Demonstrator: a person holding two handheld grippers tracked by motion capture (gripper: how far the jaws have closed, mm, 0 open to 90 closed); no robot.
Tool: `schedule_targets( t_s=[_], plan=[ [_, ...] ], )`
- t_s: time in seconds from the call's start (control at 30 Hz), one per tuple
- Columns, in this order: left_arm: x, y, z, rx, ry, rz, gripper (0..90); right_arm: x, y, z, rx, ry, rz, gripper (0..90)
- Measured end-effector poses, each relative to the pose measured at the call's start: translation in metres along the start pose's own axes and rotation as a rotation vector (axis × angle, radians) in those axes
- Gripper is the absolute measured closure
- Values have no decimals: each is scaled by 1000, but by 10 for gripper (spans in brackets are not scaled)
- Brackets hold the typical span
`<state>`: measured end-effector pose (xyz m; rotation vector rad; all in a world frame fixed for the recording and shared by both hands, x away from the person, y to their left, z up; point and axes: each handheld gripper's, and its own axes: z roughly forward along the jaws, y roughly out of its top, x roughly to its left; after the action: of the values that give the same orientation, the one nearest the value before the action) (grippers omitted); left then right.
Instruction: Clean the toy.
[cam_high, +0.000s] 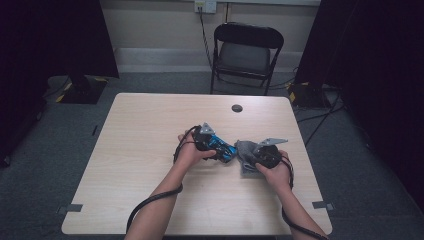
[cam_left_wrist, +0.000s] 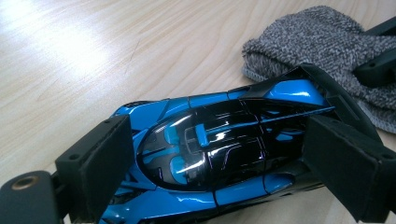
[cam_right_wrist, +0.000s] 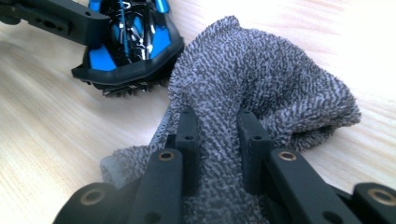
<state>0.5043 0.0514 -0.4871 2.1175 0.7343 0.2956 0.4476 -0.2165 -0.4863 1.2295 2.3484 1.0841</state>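
wiping step in hand: toy car being cleaned with cloth, judged from layout.

left gripper (cam_high: 226, 150) clamped across blue-and-black toy sports car (cam_left_wrist: 215, 154), one pad on each flank, jaws fairly wide apart to span the body; car low over the wooden table (cam_high: 150, 150), near its middle, seemingly resting or nearly so. car's tail end pointing toward the cloth.

right gripper (cam_right_wrist: 217, 135) nearly closed, pinching a fold of grey terry cloth (cam_right_wrist: 261, 84) between both pads; cloth bunched up ahead of the jaws, rest of it trailing on the table. in the high view, cloth (cam_high: 244, 150) just right of the car (cam_high: 222, 146), right gripper (cam_high: 250, 161) over it.

cloth edge touching or just short of the car's rear diffuser in the right gripper view; cannot tell which.

next move, as judged: bring bunched cloth onto the car's bodywork and rub along it, keeping left grip firm so the car does not slide or twist. risk: cloth slipping out of the narrow pinch, or snagging on the rear fins.
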Motion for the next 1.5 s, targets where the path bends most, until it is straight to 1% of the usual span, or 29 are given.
schedule_targets(
  t_s=[0.13, 0.27, 0.57, 0.6, 1.03, 1.23, 1.5],
  plan=[
    [0, 0, 0, 4, 0, -1, 90, 3, 0, 1, 4, 3, -17, 735],
    [0, 1, 0, 4, 0, -1, 90, 5, 0, 1, 9, 11, -23, 737],
    [0, 1, 0, 6, -1, 0, 90, 8, -2, 1, 4, 34, -28, 740],
    [0, 1, 0, 8, -1, 0, 90, 9, -2, 1, 2, 44, -30, 740],
    [0, 1, 0, 7, -1, 0, 90, 15, -6, -3, 6, 76, -41, 742],
    [0, 1, 0, 6, -1, 1, 90, 19, -10, -5, 4, 103, -47, 742],
    [0, 1, 0, 12, 0, 2, 90, 25, -14, -9, 6, 130, -66, 742]
  ],
)
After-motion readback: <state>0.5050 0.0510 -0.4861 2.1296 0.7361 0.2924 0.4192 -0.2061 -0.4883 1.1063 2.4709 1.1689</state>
